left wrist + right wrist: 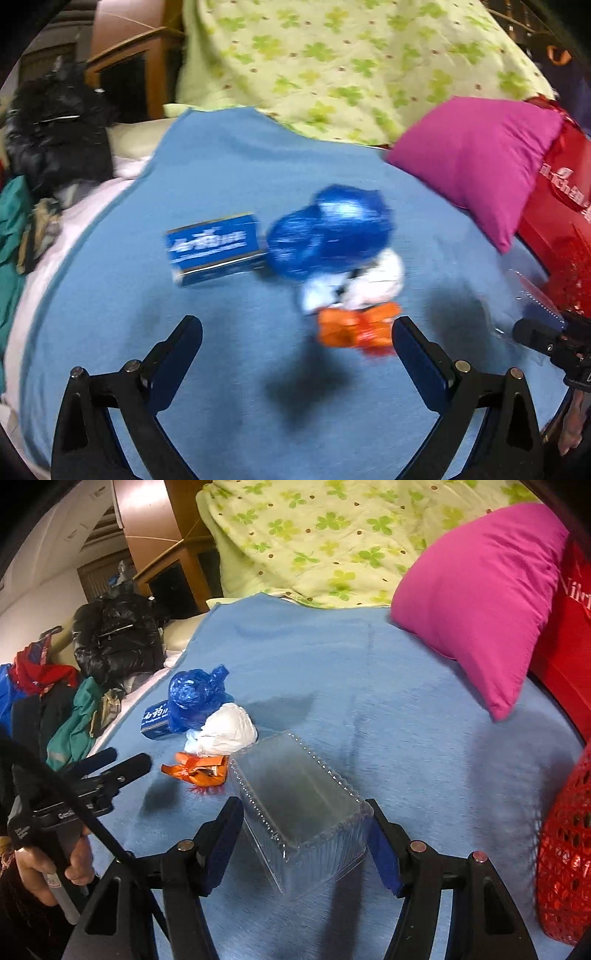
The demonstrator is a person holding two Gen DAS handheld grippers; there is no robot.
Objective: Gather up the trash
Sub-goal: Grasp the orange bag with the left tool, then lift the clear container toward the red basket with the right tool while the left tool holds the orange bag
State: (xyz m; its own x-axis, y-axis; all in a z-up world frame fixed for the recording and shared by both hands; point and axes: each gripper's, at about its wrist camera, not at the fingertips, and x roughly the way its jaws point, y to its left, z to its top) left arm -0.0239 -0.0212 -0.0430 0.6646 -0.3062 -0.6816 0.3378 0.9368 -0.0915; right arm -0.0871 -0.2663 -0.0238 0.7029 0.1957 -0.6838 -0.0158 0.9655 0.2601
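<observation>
While trash sits on blue blanket (pixel 314 657) | pink pillow (pixel 480 602) beside

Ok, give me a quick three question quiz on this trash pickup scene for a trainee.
1. True or false: the right tool has its fingers on either side of the clear plastic container.
2. Which item lies nearest the left tool? A. blue box B. orange wrapper C. pink pillow
3. Fill in: the trash lies on a ____ blanket.

Key: 1 true; 2 B; 3 blue.
</observation>
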